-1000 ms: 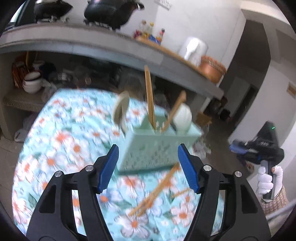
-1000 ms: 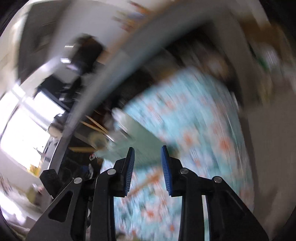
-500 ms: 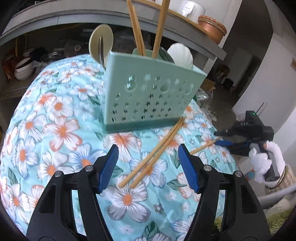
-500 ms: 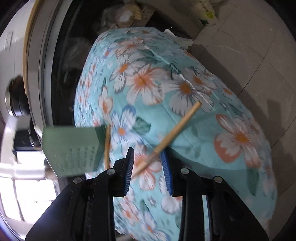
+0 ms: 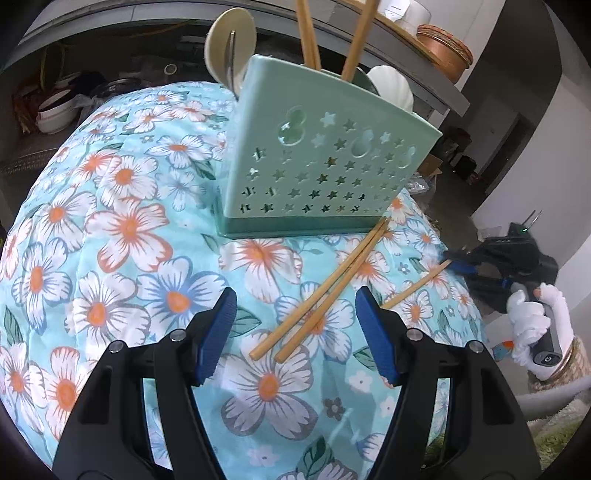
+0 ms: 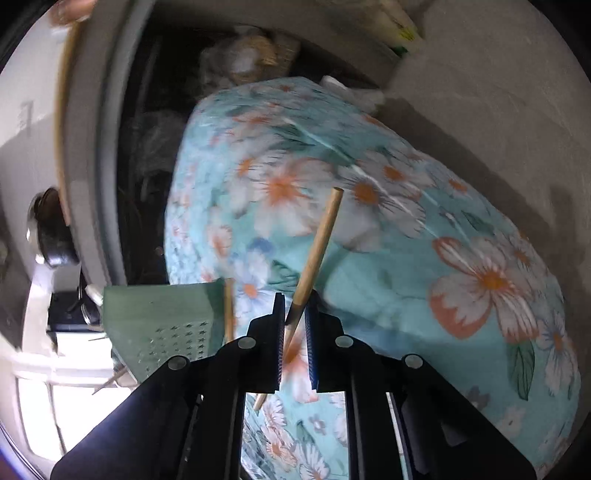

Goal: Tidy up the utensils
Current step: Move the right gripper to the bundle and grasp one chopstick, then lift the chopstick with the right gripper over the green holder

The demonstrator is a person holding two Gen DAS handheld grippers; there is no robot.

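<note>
1. the right gripper (image 6: 294,325), black with blue ribbed pads, is closing its jaws on a single light wooden chopstick (image 6: 317,251); the pads sit almost together with the stick between them.
2. in the right wrist view that chopstick runs from the pads toward 12 o'clock, its far end over the cloth, while its near end pokes out below the pads toward 7 o'clock.
3. the left gripper (image 5: 297,336), of the same black and blue build, stands well open with nothing between its pads, hovering over the cloth.
4. just ahead of the left gripper, a pair of wooden chopsticks (image 5: 325,288) lies side by side on the cloth, slanting from 7 o'clock up toward 1 o'clock, with the far tips at the holder's base.
5. at 12 o'clock from the left gripper stands the mint green plastic utensil holder (image 5: 321,162), pierced with star-shaped holes; two chopsticks (image 5: 332,33), a pale round spoon (image 5: 231,40) and a white scoop-like piece (image 5: 393,88) stick up out of it.
6. the round table's turquoise cloth with white and orange flowers (image 5: 122,229) carries all of this.
7. at 3 o'clock in the left wrist view, a white-gloved hand (image 5: 535,325) holds the right gripper's handle at the table's edge.
</note>
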